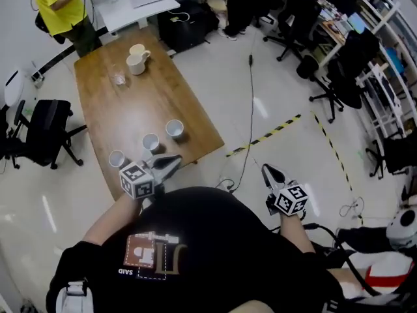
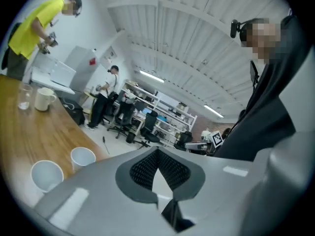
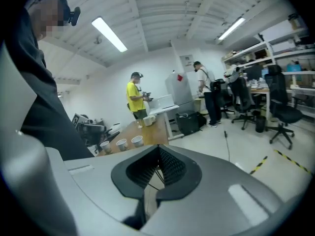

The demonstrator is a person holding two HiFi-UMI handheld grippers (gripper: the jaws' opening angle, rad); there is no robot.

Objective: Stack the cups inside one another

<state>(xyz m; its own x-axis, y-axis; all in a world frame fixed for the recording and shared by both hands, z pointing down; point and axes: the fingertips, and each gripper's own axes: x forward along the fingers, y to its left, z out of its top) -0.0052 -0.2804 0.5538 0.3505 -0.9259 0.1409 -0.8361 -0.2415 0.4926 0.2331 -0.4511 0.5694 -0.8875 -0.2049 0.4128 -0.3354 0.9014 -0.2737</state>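
A long wooden table [image 1: 163, 103] fills the middle of the room, and everything else is placed from it. At its far end stands a person in a yellow shirt [image 1: 58, 5]. On the left side of the table there is a black office chair [image 1: 45, 132].

The left gripper [image 1: 174, 160] is at the near edge of the table, just beside the cups. Its jaws are pressed together at the tips and hold nothing. The right gripper [image 1: 268, 171] is off the table, over the floor to the right of the near corner and well apart from the cups. Its jaws are also closed and empty.

Toward the far end of the table stand two white mugs [image 1: 137, 62], close together, with a small clear glass [image 1: 119, 79] near them.

Three white paper cups stand upright in a slanted row near the near edge of the table: the left cup [image 1: 117, 158], the middle cup [image 1: 151, 141] and the right cup [image 1: 174, 129]. They stand apart, none inside another.
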